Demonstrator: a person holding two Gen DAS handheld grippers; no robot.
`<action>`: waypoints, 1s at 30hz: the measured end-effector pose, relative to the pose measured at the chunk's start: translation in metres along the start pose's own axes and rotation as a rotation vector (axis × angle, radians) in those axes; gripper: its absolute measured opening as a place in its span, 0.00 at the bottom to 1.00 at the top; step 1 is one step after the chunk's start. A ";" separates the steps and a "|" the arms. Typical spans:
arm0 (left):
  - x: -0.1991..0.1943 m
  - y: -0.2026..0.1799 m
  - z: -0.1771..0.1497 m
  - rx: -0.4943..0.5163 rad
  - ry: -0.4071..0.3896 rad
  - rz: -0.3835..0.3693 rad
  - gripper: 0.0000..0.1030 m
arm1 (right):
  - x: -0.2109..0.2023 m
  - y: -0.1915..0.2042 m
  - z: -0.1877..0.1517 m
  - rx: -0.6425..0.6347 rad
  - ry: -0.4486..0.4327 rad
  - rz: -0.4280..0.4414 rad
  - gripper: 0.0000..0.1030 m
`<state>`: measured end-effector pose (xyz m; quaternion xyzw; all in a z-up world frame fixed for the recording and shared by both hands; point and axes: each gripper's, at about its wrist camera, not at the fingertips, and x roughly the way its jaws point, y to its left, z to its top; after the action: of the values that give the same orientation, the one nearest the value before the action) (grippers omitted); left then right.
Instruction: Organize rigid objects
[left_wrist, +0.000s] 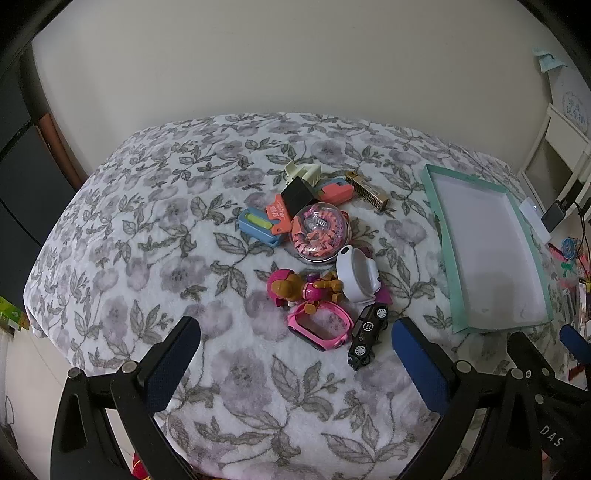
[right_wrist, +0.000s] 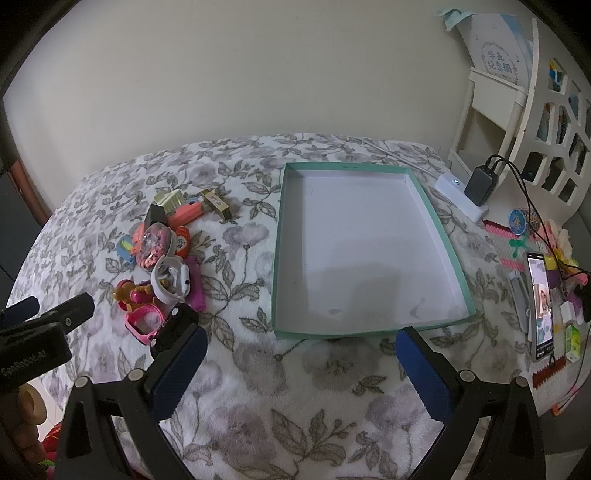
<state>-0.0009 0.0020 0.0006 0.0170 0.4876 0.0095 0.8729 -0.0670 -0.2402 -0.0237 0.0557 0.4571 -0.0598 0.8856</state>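
Nothing sorted yet: teal tray (right_wrist: 439, 236) is bare inside. All toys sit piled left of tray on the floral blanket (left_wrist: 147, 229): black toy car (left_wrist: 367, 336), pink watch (left_wrist: 321, 328), white watch (left_wrist: 360, 277). Left tool (left_wrist: 295, 363) and right tool (right_wrist: 301, 363) both gape wide, holding nothing.

A fleecy, matt floral blanket (left_wrist: 147, 229) covered the worktop. The teal tray (right_wrist: 436, 218) looked like smooth matt cardboard with a white paper lining. The toy car (left_wrist: 367, 334) was glossy black plastic, the dome (left_wrist: 319, 230) clear shiny plastic, and the pink watch case (left_wrist: 321, 325) smooth plastic.
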 end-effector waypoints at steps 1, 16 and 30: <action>0.000 0.000 0.000 0.000 0.000 0.000 1.00 | 0.000 0.000 0.000 -0.001 0.000 0.000 1.00; 0.007 0.013 0.040 -0.113 0.044 -0.006 1.00 | 0.001 0.010 0.025 -0.028 -0.008 0.023 1.00; 0.057 0.033 0.092 -0.239 0.128 0.065 1.00 | 0.047 0.056 0.085 -0.078 0.039 0.093 1.00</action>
<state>0.1075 0.0351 0.0017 -0.0723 0.5369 0.0967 0.8350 0.0371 -0.2006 -0.0102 0.0436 0.4731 0.0004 0.8799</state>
